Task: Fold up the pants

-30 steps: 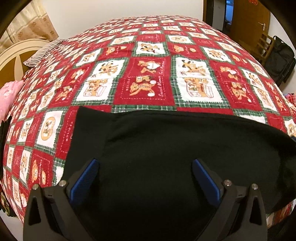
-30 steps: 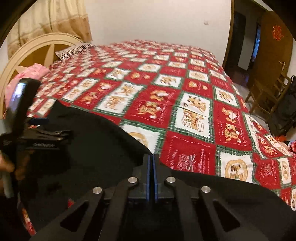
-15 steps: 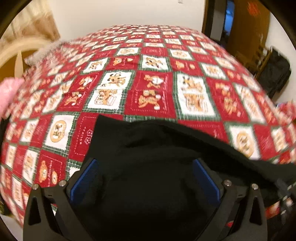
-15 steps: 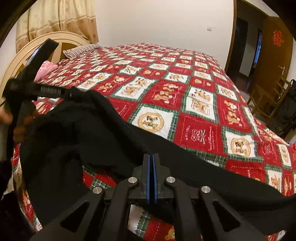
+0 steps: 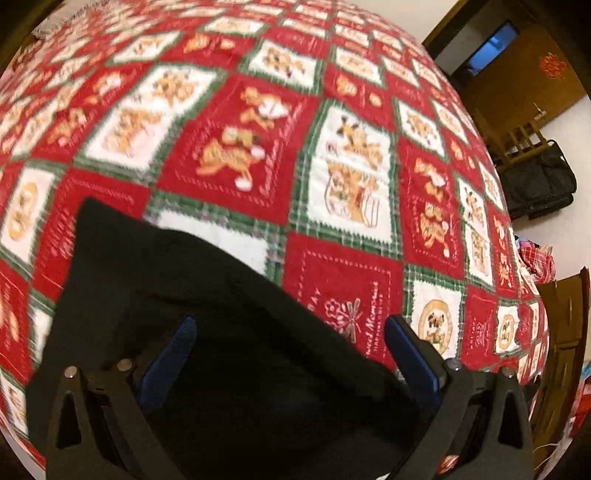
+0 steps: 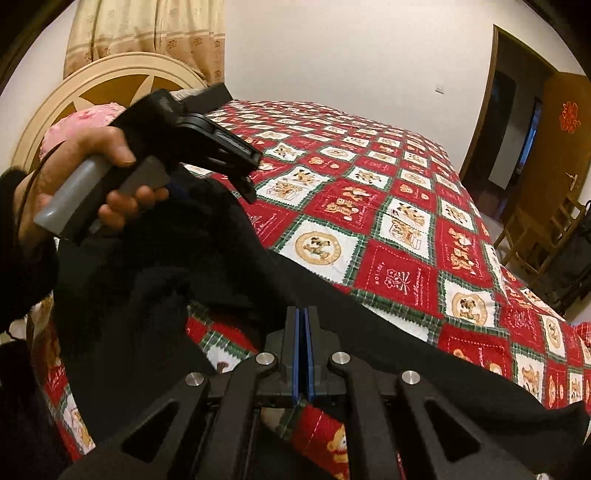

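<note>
Bed (image 6: 369, 155): covered by red, white and green patchwork quilt (image 5: 332, 177); far half bare, open room across it.
Headboard (image 6: 74, 96), curtain (image 6: 147, 33): far left.
Doorway (image 6: 506, 110), wooden chair (image 6: 539, 229), dark bag (image 5: 535, 184): right of the bed, off its edge.
Black pants (image 6: 229, 273): draped over the near edge of the quilt, partly lifted.
Left gripper (image 5: 291, 332): jaws spread wide above the pants, clasping nothing; a hand (image 6: 74, 177) holds its handle.
Right gripper (image 6: 303, 325): jaws clamped together on a pants edge.
</note>
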`<state>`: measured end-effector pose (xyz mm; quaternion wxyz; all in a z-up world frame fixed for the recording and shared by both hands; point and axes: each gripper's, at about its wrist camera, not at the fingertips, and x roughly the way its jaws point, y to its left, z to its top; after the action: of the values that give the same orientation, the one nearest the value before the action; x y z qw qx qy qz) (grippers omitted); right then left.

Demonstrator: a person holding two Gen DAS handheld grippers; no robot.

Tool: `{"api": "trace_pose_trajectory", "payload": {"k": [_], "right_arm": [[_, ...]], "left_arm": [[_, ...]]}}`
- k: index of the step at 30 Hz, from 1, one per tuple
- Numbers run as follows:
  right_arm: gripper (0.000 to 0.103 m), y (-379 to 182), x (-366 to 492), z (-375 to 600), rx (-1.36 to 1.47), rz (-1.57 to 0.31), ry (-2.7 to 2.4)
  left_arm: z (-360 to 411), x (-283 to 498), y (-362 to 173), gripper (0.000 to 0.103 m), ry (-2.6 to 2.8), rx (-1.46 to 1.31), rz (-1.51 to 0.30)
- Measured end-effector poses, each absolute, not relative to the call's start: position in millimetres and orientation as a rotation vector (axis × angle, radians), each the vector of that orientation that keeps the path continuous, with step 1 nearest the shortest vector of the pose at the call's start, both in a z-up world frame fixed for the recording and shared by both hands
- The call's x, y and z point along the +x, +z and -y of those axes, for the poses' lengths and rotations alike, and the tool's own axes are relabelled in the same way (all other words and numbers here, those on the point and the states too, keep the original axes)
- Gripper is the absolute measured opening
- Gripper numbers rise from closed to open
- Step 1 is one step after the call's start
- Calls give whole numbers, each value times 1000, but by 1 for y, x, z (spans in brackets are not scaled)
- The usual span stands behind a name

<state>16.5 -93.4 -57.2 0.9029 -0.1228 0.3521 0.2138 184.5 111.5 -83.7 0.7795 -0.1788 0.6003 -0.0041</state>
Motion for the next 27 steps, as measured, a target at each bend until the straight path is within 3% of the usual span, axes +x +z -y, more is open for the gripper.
{"api": "trace_pose_trajectory", "payload": {"k": [2, 5, 8, 10, 11, 17, 24, 27], "right_arm": [[3, -56, 16, 96, -242, -724, 435], [3, -54, 16, 100, -220, -717, 428], [3, -47, 13, 101, -208, -704, 427], [0, -41, 7, 99, -209, -688, 437], [0, -37, 4, 98, -211, -681, 442], [0, -26, -14, 94, -239, -656, 440], [1, -25, 22, 130, 125, -764, 494], [3, -24, 57, 123, 258, -828, 591]], "left_arm": [[-108, 184, -86, 99, 10, -391, -1296], [-112, 184, -84, 80, 35, -376, -1260], [-133, 179, -81, 51, 4, -476, -1194], [-149, 173, -82, 20, -60, -608, -1146], [-153, 170, -81, 17, -76, -641, -1137], [-163, 144, -43, 11, -141, -597, -987], [-172, 133, -16, 11, -75, -393, -918], [-189, 130, -12, 18, -5, -326, -913]]}}
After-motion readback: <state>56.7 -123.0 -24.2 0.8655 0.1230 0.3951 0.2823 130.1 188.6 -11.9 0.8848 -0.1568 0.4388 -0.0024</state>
